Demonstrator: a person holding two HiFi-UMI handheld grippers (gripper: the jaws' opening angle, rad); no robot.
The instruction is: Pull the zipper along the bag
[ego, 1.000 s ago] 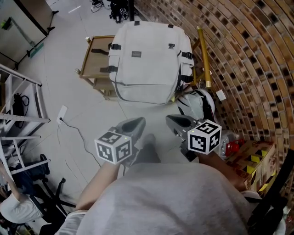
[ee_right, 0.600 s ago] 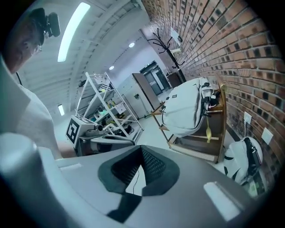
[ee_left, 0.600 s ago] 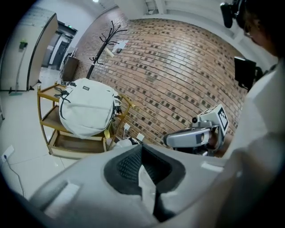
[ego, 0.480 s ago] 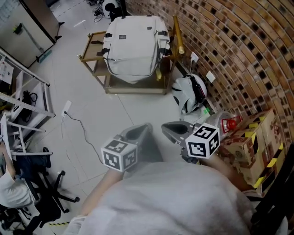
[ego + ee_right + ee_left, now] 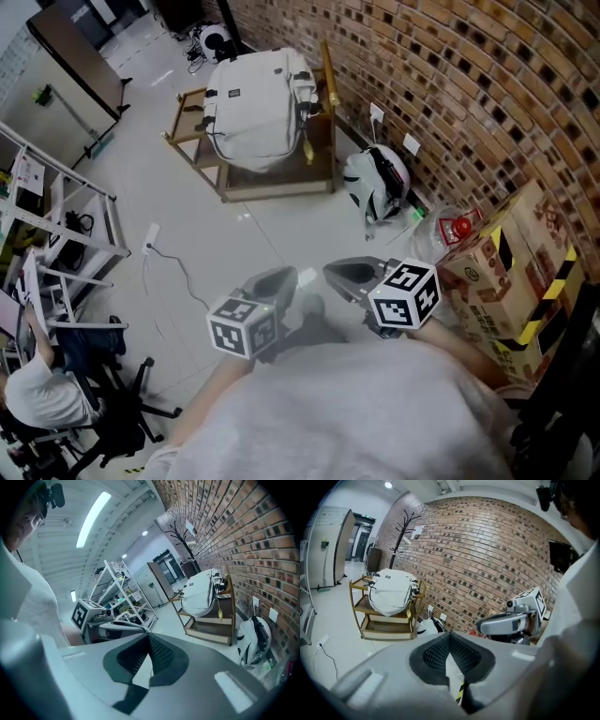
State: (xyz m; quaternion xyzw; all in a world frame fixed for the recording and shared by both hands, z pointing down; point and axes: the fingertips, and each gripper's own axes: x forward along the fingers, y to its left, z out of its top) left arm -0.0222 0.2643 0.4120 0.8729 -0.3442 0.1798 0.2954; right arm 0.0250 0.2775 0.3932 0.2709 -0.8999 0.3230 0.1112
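Observation:
A white backpack [image 5: 251, 105] lies on top of a wooden cart [image 5: 279, 181] near the brick wall, several steps ahead of me. It also shows in the left gripper view as the white backpack [image 5: 391, 591] and in the right gripper view as the white backpack [image 5: 200, 594]. My left gripper [image 5: 279, 278] and right gripper [image 5: 339, 272] hang side by side close to my body, far from the bag. Both are shut with nothing between the jaws. The bag's zipper is too small to make out.
A white and black bag [image 5: 375, 181] leans on the floor by the wall. Cardboard boxes [image 5: 511, 272] stand at my right. A metal rack [image 5: 66, 234] and a seated person [image 5: 42, 398] are at the left. A cable [image 5: 173, 272] runs across the floor.
The cart with the backpack has shrunk and shifted toward the upper left of the head view as the view pulled back. Both grippers stay shut and low near my body.

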